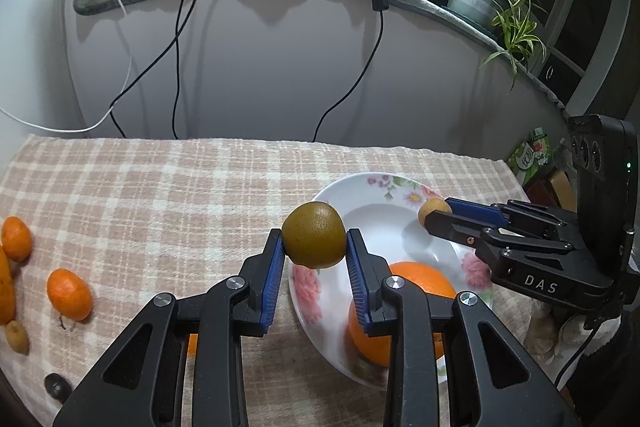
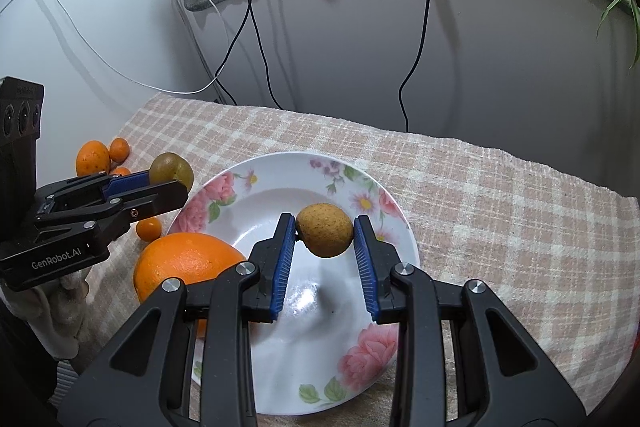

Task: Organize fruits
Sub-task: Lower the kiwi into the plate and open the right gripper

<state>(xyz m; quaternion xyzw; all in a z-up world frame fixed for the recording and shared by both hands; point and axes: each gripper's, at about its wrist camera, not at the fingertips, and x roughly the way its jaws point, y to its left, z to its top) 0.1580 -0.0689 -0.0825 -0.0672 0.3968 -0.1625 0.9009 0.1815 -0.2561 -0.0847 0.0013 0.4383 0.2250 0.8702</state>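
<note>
Right wrist: right gripper [image 2: 324, 235] clamping small tan fruit [image 2: 325, 235] over flowered plate [image 2: 280, 183]; orange [image 2: 186, 261] at plate's left edge. Left gripper [image 1: 315, 251] gripping green fruit [image 1: 314, 240].

White plate [image 2: 400, 227] with pink floral print; beige-and-cream plaid cloth [image 1: 160, 187]; olive-green kiwi [image 1: 314, 241]; bright orange [image 2: 184, 263]; blue pads [image 2: 283, 263].

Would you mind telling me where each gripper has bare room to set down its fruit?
The floral plate is bare across its centre and right half; the large orange crowds its left edge. The checked cloth is bare behind the plate; small oranges crowd its left edge.
</note>
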